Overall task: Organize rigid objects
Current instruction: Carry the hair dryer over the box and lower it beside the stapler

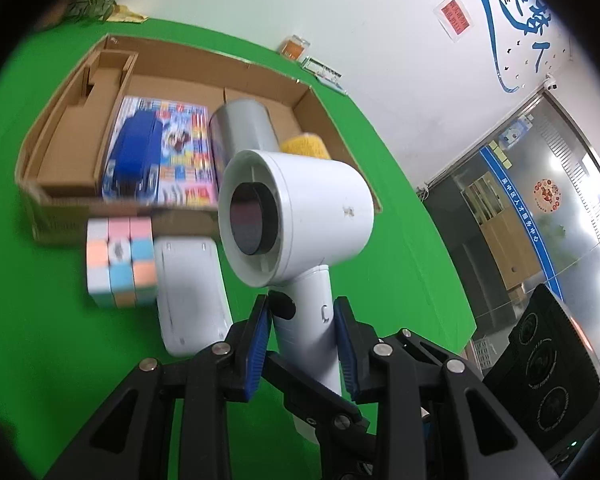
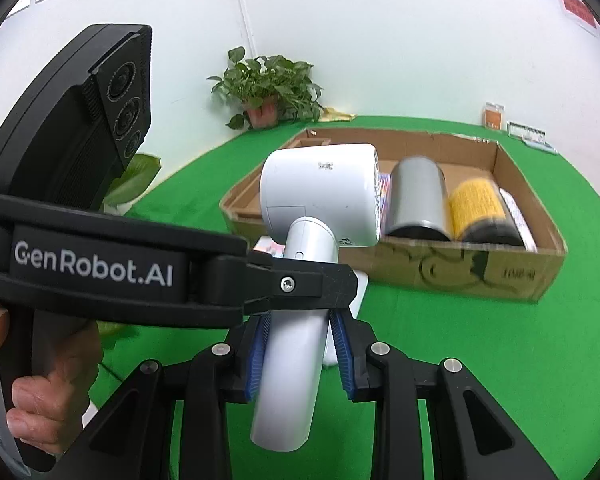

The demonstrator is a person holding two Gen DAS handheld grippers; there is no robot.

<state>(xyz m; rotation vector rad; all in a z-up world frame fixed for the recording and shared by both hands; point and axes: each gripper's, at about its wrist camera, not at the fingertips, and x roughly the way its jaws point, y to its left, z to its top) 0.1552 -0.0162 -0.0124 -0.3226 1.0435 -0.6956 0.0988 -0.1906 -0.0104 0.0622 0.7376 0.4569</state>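
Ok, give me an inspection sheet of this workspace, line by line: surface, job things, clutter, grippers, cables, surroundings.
Surface: green felt-like table cover, blurred in places.
Job's things: white plastic hair dryer held above the table; shallow brown cardboard box holding a grey metal cylinder, a yellow roll, a colourful printed booklet and a blue object on it; pastel puzzle cube and white flat plastic device outside the box.
Clutter: orange card stand by the wall.
Grippers: left gripper and right gripper, jaws both closed on the dryer's handle.
Cables: nothing seen.
Surroundings: white wall, potted green plant, glass door.
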